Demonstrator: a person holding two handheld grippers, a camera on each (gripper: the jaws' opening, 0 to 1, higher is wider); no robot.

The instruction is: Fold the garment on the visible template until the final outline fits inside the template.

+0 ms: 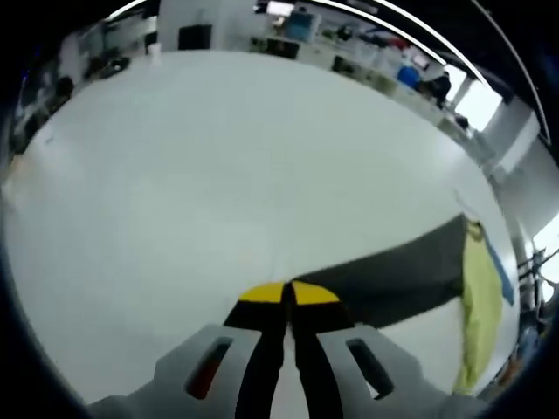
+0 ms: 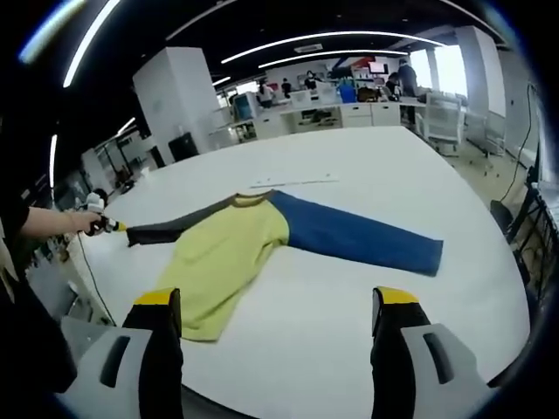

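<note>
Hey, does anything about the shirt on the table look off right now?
The shirt lies unfolded, sleeves spread. Its dark sleeve is pinched at the cuff by the left hand-held gripper; the blue sleeve lies free.

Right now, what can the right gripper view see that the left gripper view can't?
The right gripper view takes in the blue sleeve laid flat, a hand at the grey sleeve's end, and the open right gripper hanging apart from the shirt. The left gripper view gives the close-up: the left gripper shut at the grey sleeve's end. Both share the white table, the grey sleeve and the shirt's yellow body.
</note>
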